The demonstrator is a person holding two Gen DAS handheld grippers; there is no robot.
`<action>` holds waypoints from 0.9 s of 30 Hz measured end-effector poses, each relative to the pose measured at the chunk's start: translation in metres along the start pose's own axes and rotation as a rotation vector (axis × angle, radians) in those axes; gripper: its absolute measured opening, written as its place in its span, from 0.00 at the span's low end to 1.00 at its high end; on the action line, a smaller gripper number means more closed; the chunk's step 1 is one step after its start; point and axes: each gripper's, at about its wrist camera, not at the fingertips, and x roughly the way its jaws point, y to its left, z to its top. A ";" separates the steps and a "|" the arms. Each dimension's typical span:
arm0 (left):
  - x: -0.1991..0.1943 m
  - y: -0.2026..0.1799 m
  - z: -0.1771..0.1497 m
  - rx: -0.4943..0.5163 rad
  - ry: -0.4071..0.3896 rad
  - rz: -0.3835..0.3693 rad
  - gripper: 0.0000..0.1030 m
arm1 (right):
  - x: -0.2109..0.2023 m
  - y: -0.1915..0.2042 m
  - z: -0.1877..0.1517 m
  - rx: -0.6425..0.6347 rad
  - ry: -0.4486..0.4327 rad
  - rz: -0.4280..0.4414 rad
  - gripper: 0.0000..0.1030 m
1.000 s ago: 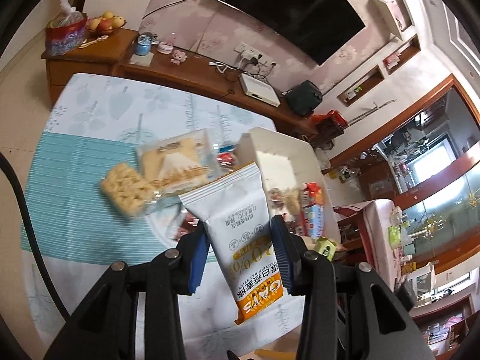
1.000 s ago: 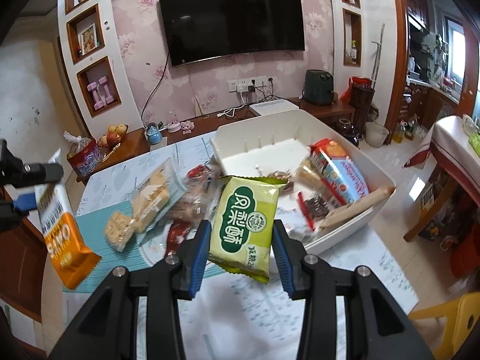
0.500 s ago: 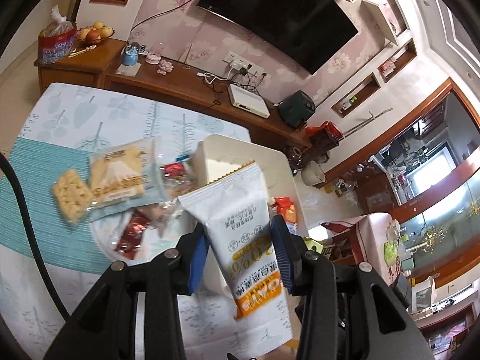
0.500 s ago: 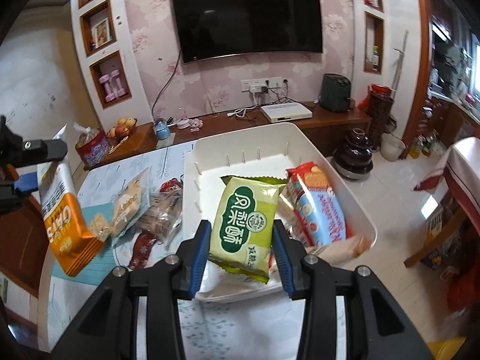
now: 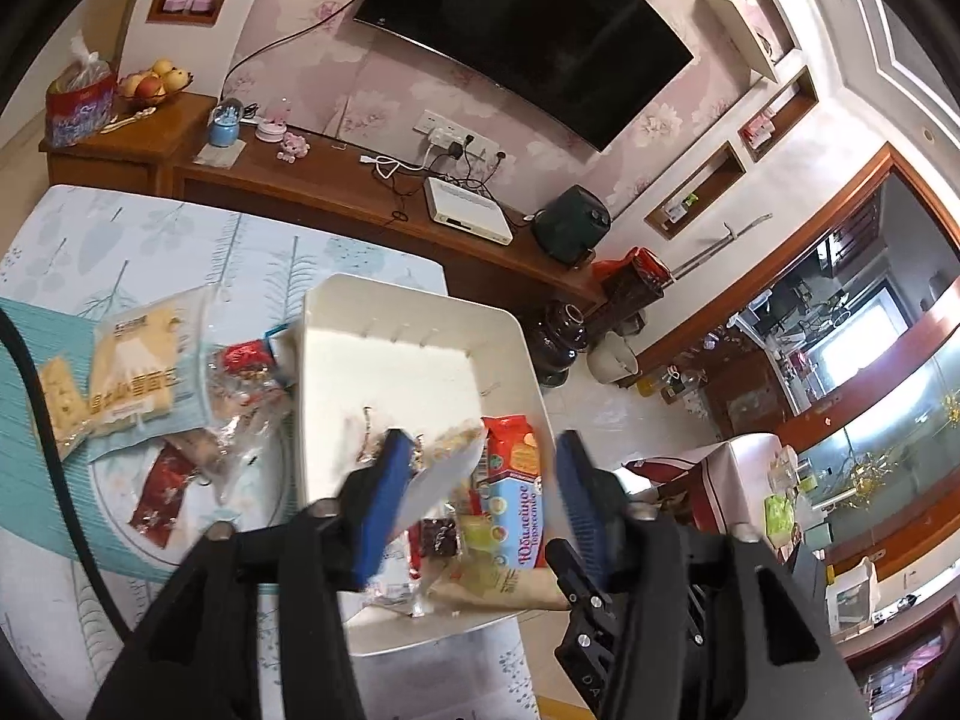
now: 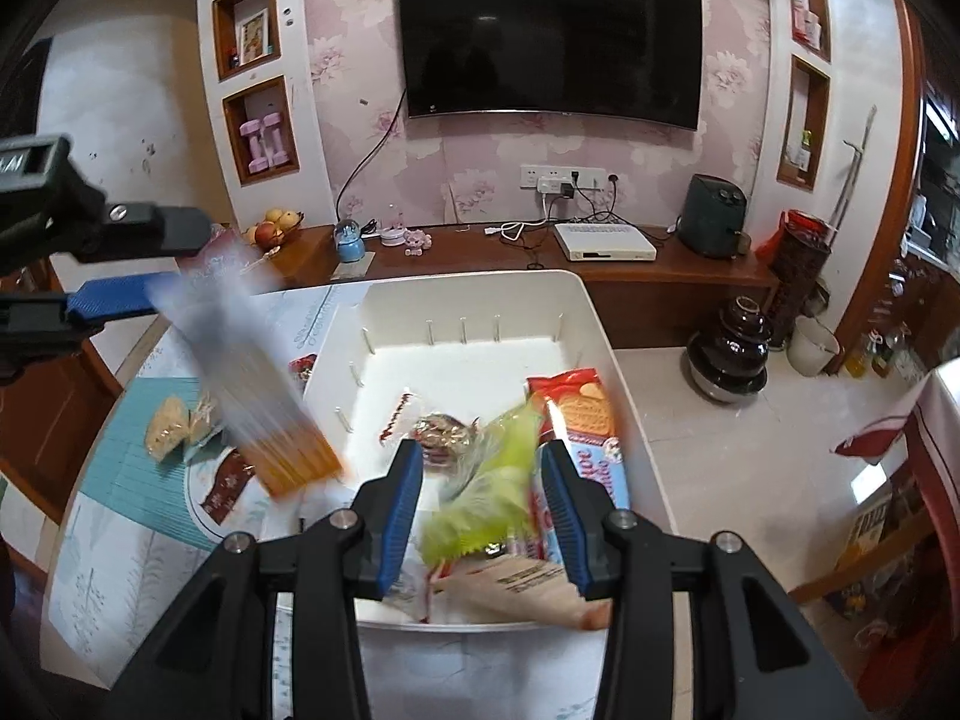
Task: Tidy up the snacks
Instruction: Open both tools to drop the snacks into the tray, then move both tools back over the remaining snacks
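In the white bin (image 6: pixel 606 360): several packets already. Over it, left tongs (image 5: pixel 474 498) opening, white pouch (image 5: pixel 441 483) dropping; right tongs (image 6: pixel 480 507) gripping green packet (image 6: pixel 486 480). Left of bin, on counter (image 5: pixel 150 234), more snacks (image 5: pixel 138 384) waiting.

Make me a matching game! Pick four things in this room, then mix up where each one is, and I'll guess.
Things:
1. green packet
2. red-and-blue biscuit packet
3. fruit bowl
4. television

Places:
A. on the wooden cabinet
B. held in the right gripper
C. on the pink wall
D. lying in the white bin

Pairs: 1-B, 2-D, 3-A, 4-C.
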 end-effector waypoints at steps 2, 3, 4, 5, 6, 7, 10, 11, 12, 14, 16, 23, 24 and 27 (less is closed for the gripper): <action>0.004 -0.001 0.000 -0.008 0.004 0.004 0.54 | 0.000 -0.005 0.002 -0.006 -0.005 0.003 0.40; 0.005 -0.001 -0.001 -0.013 0.007 0.006 0.55 | 0.001 -0.006 0.002 -0.007 -0.005 0.006 0.41; 0.007 0.000 -0.001 -0.023 0.010 0.012 0.56 | 0.001 -0.008 0.002 -0.008 -0.003 0.008 0.41; 0.007 0.000 -0.001 -0.027 0.010 0.016 0.57 | 0.002 -0.010 0.002 -0.008 0.000 0.009 0.41; 0.008 0.002 -0.001 -0.034 0.010 0.023 0.57 | 0.003 -0.012 0.002 -0.007 0.004 0.010 0.41; 0.008 0.004 0.000 -0.041 0.009 0.031 0.58 | 0.002 -0.012 0.001 -0.002 0.004 0.011 0.41; 0.007 0.010 0.000 -0.051 0.014 0.065 0.61 | 0.004 -0.015 0.001 0.006 0.013 0.010 0.41; 0.005 0.014 0.000 -0.058 0.012 0.077 0.62 | 0.004 -0.015 0.000 0.009 0.015 0.011 0.41; 0.003 0.018 0.000 -0.067 0.010 0.084 0.62 | 0.005 -0.015 -0.001 0.011 0.018 0.013 0.41; 0.000 0.026 0.000 -0.085 0.014 0.100 0.62 | 0.005 -0.014 -0.002 0.014 0.023 0.016 0.41; -0.004 0.036 -0.001 -0.099 0.015 0.114 0.62 | 0.006 -0.012 -0.002 0.018 0.026 0.019 0.41; -0.025 0.066 -0.004 -0.128 0.019 0.140 0.62 | 0.007 0.005 -0.004 0.030 0.043 0.015 0.41; -0.028 0.069 -0.005 -0.129 0.021 0.142 0.62 | 0.007 0.009 -0.004 0.032 0.045 0.013 0.42; -0.040 0.083 -0.006 -0.129 0.033 0.151 0.62 | 0.006 0.022 -0.004 0.041 0.051 0.008 0.42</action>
